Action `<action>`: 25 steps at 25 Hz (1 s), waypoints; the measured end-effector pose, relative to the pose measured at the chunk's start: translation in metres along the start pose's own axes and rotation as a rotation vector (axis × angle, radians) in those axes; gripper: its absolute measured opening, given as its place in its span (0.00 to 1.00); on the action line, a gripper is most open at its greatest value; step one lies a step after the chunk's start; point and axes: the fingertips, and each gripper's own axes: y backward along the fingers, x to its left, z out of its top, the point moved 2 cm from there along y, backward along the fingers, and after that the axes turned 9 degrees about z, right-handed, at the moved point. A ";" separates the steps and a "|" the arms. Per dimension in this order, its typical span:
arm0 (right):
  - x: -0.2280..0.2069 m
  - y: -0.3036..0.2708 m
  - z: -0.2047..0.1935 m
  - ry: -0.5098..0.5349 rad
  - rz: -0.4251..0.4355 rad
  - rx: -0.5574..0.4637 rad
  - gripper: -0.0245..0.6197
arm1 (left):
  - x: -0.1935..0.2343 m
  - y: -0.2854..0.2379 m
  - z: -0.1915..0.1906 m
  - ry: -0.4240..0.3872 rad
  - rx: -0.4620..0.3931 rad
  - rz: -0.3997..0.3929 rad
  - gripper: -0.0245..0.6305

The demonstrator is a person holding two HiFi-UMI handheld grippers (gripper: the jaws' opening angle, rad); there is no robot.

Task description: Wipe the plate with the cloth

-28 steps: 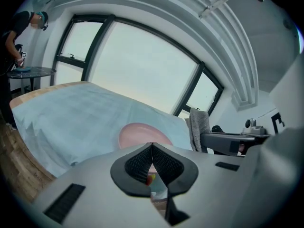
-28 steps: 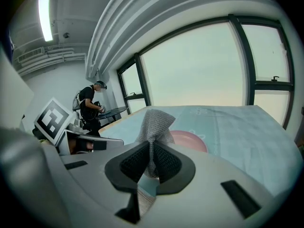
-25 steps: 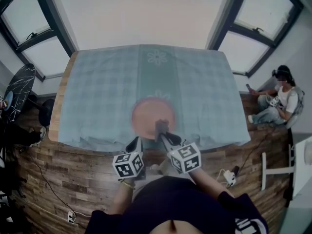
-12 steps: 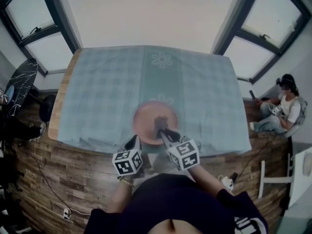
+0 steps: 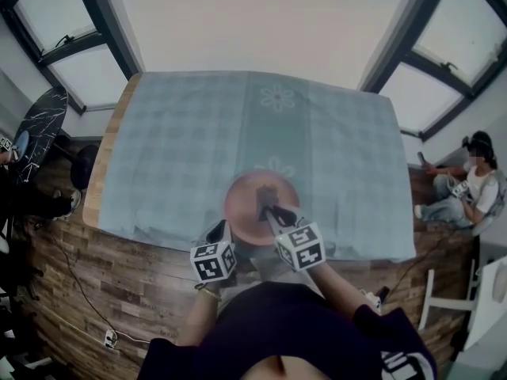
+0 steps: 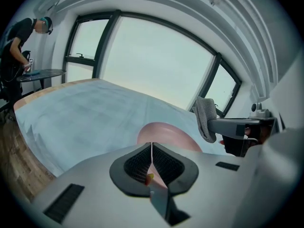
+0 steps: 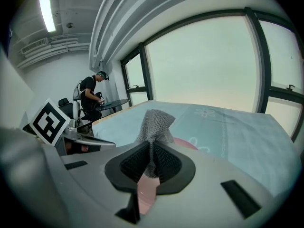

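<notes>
my right gripper [image 7: 152,152], clenched on the grey cloth [image 7: 155,121], hangs over the pink plate [image 5: 247,212] beside my left gripper [image 6: 151,152], closed on nothing, the wiping seemingly not yet begun.

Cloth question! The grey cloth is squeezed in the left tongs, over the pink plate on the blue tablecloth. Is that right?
Not quite. The grey cloth is squeezed in the right tongs, not the left; the right gripper view shows it. The left tongs are shut on nothing. The rest holds: the cloth is over the pink plate on the blue tablecloth.
</notes>
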 end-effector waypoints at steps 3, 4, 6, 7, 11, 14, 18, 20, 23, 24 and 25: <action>-0.009 -0.010 -0.001 -0.004 0.001 0.017 0.09 | 0.002 -0.012 -0.001 -0.004 0.025 0.005 0.06; -0.012 -0.014 -0.003 -0.004 0.001 0.023 0.09 | 0.003 -0.016 -0.002 -0.005 0.031 0.008 0.07; -0.019 -0.023 -0.006 -0.004 0.000 0.037 0.09 | 0.006 -0.024 -0.003 -0.010 0.045 0.018 0.07; -0.022 -0.027 -0.008 -0.005 -0.001 0.043 0.09 | 0.007 -0.029 -0.005 -0.012 0.055 0.022 0.08; -0.035 -0.041 -0.013 -0.003 -0.005 0.060 0.09 | 0.011 -0.045 -0.012 -0.021 0.099 0.034 0.16; -0.045 -0.050 -0.020 -0.007 -0.013 0.092 0.09 | 0.014 -0.055 -0.016 -0.023 0.123 0.046 0.18; -0.056 -0.063 -0.025 0.005 -0.015 0.118 0.09 | 0.017 -0.064 -0.022 -0.015 0.145 0.063 0.18; -0.059 -0.068 -0.028 0.002 -0.013 0.140 0.09 | 0.018 -0.067 -0.024 -0.011 0.154 0.074 0.18; -0.065 -0.076 -0.030 -0.005 -0.006 0.172 0.09 | 0.019 -0.072 -0.025 -0.008 0.164 0.081 0.18; -0.067 -0.078 -0.030 -0.006 -0.006 0.182 0.09 | 0.019 -0.074 -0.025 -0.007 0.166 0.082 0.18; -0.069 -0.081 -0.032 -0.006 -0.006 0.191 0.09 | 0.019 -0.075 -0.024 -0.005 0.168 0.082 0.17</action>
